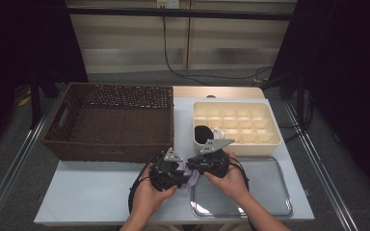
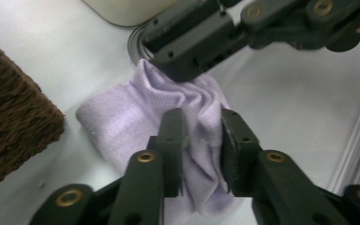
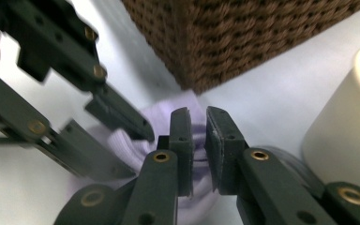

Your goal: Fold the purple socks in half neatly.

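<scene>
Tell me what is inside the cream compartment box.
In the cream compartment box, a black rolled item fills the near-left cell, with something white beside it. The other visible cells look empty. The right gripper partly covers the box's near edge.

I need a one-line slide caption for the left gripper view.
Both hand-held grippers pinch a bunched lilac sock on the pale table.

lilac sock (image 2: 136,117) | bunched (knit ribbed) | on table beside tray, pinched

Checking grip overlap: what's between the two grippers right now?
The lilac sock. Left gripper and right gripper both pinch it, shown in both gripper views.
</scene>
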A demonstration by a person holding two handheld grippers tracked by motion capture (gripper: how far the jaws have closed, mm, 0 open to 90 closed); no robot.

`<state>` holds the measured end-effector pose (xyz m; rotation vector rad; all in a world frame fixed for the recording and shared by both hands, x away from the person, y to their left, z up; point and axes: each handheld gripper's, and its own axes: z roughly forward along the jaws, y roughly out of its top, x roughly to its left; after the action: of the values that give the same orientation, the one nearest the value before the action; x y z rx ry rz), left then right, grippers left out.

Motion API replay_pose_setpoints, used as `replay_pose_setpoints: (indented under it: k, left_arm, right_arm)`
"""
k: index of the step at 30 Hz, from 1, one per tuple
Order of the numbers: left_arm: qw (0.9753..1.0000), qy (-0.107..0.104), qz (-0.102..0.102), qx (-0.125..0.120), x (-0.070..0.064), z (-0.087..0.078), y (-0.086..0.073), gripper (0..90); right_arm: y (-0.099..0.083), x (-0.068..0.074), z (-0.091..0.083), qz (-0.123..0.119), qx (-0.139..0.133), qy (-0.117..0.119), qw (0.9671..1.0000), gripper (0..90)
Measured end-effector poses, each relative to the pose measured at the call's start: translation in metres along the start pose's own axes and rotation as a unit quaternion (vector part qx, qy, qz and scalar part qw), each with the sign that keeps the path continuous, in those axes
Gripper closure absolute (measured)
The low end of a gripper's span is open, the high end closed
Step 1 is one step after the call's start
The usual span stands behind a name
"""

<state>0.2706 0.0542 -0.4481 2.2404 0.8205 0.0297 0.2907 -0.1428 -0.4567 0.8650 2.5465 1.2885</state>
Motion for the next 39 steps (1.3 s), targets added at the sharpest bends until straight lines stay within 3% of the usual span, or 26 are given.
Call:
replay_pose_setpoints:
  k: [2, 8, 16, 24, 29, 35, 39]
  left_arm:
    - [1.0, 0.002, -0.003, -0.003, 0.001, -0.003, 0.0, 68.7]
    - [0.9997, -0.004, -0.017, -0.019, 0.008, -0.015, 0.0, 64.2]
    - [0.9976, 0.015, -0.056, -0.039, 0.025, -0.031, -0.007, 61.9]
    - [0.9971, 0.021, -0.073, -0.003, 0.035, -0.017, -0.016, 59.5]
    - [0.9955, 0.005, -0.094, 0.007, 0.04, -0.008, -0.022, 60.9]
    - [0.996, 0.008, -0.088, 0.016, 0.038, -0.005, -0.021, 65.9]
    - [0.9964, 0.009, -0.082, 0.019, 0.035, -0.001, -0.021, 70.2]
  right_arm:
    - [-0.004, 0.0, 0.003, -0.006, 0.013, -0.003, 0.9999, 81.9]
    - [-0.013, -0.003, 0.001, 0.0, 0.018, -0.003, 0.9998, 82.4]
    - [-0.018, -0.005, 0.0, -0.003, 0.014, -0.005, 0.9999, 81.9]
    - [-0.019, -0.004, -0.002, -0.002, 0.013, -0.009, 0.9999, 80.4]
    - [-0.019, -0.005, -0.004, -0.002, 0.012, -0.012, 0.9998, 79.8]
    - [-0.009, -0.005, -0.017, 0.001, -0.009, -0.019, 0.9998, 78.8]
    - [0.001, 0.0, -0.019, -0.011, -0.015, -0.015, 0.9997, 79.0]
